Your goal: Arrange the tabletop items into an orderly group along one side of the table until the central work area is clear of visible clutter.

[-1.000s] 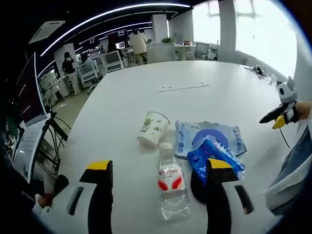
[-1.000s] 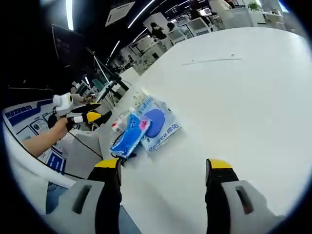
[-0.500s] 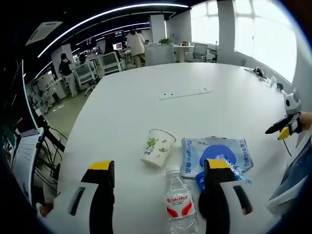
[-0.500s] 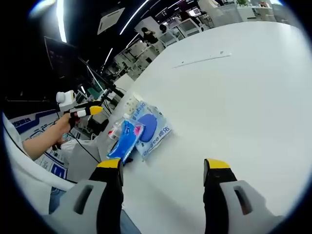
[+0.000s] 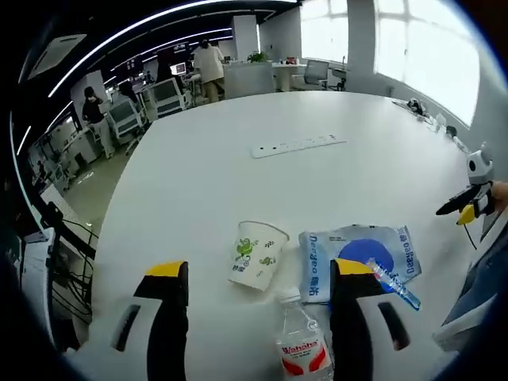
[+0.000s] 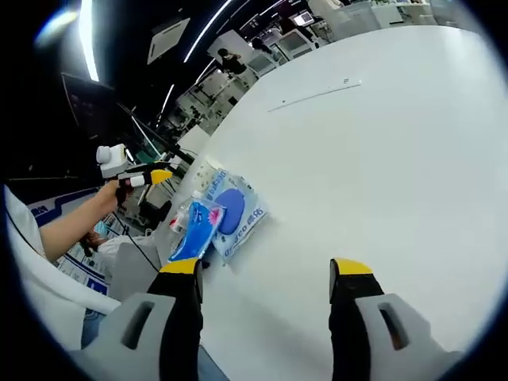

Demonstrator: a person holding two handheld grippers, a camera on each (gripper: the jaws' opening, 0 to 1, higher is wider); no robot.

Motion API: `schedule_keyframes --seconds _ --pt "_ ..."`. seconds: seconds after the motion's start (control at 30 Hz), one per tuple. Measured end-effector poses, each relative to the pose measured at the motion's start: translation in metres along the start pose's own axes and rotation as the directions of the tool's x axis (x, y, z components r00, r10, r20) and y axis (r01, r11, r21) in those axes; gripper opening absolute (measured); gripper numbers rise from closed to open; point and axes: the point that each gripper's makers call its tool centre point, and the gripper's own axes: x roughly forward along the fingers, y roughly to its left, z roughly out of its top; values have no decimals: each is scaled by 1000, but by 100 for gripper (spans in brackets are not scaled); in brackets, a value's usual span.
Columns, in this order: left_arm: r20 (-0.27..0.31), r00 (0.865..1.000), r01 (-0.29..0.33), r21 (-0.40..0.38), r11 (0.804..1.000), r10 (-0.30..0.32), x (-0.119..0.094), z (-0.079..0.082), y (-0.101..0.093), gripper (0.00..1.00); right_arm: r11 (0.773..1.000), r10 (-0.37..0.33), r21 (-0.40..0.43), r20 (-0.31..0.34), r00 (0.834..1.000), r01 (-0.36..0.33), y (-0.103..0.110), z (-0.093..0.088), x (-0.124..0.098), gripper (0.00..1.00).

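White laminate of a large round table (image 5: 238,182) is seen in both views. In the left gripper view, the left gripper (image 5: 258,274) with yellow-tipped black jaws is held spread wide, nothing between the jaws, above the near edge of the table. A white paper cup with green leaf print (image 5: 256,255) is seen tilted or on its side, open end up-view, between the two jaws in view. Just right of it a flat pale-blue plastic pack with a dark-blue oval (image 5: 357,255) lies on the table, and a bright-blue crinkled wrapper (image 5: 390,284) rests on its near right corner, touching it. A clear plastic water bottle with a red-and-white label (image 5: 303,343) lies near the bottom edge, cap pointing toward the cup, just beside cup and pack. A long white power strip (image 5: 299,146) lies well apart, further up the table. The other gripper is seen at the right edge, held by a hand.

In the right gripper view, the right gripper (image 6: 264,276) is spread open too, empty, over bare tabletop. The pale-blue pack (image 6: 235,213), blue wrapper (image 6: 196,229) and bottle (image 6: 179,219) are clustered near the table's edge at left. Beyond them the left gripper is held up by a hand (image 6: 105,198). People and office desks are seen in the background.
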Motion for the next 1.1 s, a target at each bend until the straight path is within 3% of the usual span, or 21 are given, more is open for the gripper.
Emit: schedule_keyframes --seconds 0.2,0.33,0.5,0.8,1.1 --pt "-33 999 18 13 1000 -17 18 0 3 73 1000 -3 14 -2 1000 3 -3 1 2 63" --pt "-94 995 22 44 999 -18 36 -10 11 72 999 -10 36 -2 1000 10 -7 0 2 62" --pt "-148 988 43 67 997 -33 50 -19 6 71 998 -23 56 -3 1000 23 -13 0 4 61" --pt "-189 982 34 105 994 -14 65 -23 9 72 997 -26 75 -9 1000 26 -13 0 9 60" --pt "-229 973 58 115 992 -30 80 -33 5 63 997 -23 74 -35 999 25 -11 -4 14 58"
